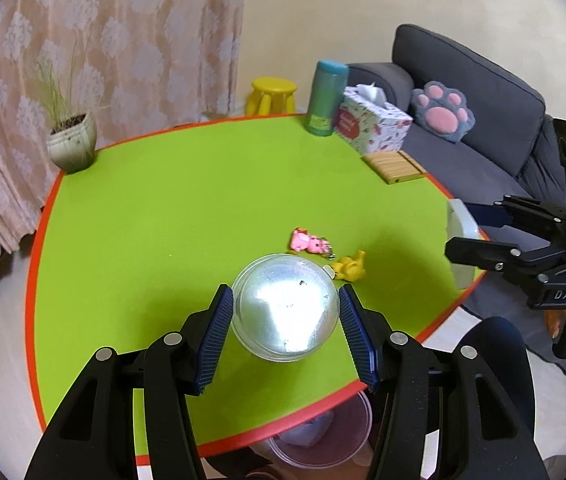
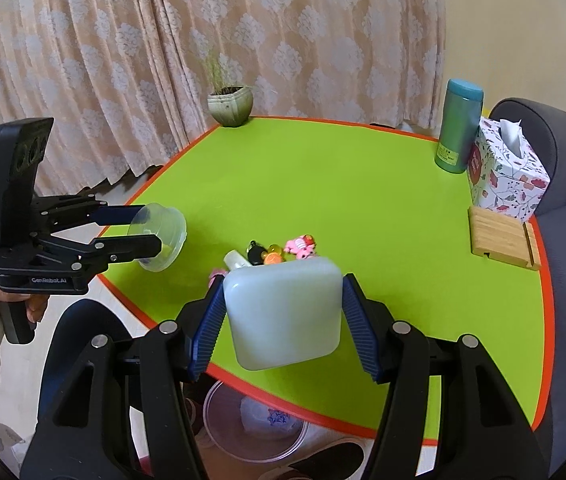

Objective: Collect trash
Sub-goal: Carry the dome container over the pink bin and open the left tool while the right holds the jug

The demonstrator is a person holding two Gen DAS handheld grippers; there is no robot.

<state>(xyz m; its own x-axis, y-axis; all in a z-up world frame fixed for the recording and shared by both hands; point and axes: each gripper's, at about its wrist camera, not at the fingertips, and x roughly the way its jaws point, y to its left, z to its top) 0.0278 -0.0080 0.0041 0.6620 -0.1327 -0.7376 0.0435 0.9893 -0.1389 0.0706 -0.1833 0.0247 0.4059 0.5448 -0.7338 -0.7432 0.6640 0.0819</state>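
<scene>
My left gripper [image 1: 285, 314] is shut on a clear round plastic lid or cup [image 1: 285, 307], held above the green table [image 1: 171, 216]; it also shows in the right wrist view [image 2: 161, 236]. My right gripper [image 2: 283, 316] is shut on a white square plastic container [image 2: 285, 314], seen edge-on in the left wrist view [image 1: 461, 240]. Small trinkets lie on the table: a pink figure [image 1: 309, 241], a yellow figure [image 1: 351, 267], and a cluster of charms [image 2: 279, 254]. A clear bin [image 2: 255, 426] with crumpled paper stands on the floor under the table's near edge.
A potted plant [image 2: 230, 110], a teal bottle [image 2: 458, 126], a floral tissue box [image 2: 505, 172] and a wooden stand [image 2: 503, 238] stand along the table's far and right edges. A grey sofa [image 1: 483, 92] is at the right, with a yellow stool [image 1: 273, 96] behind.
</scene>
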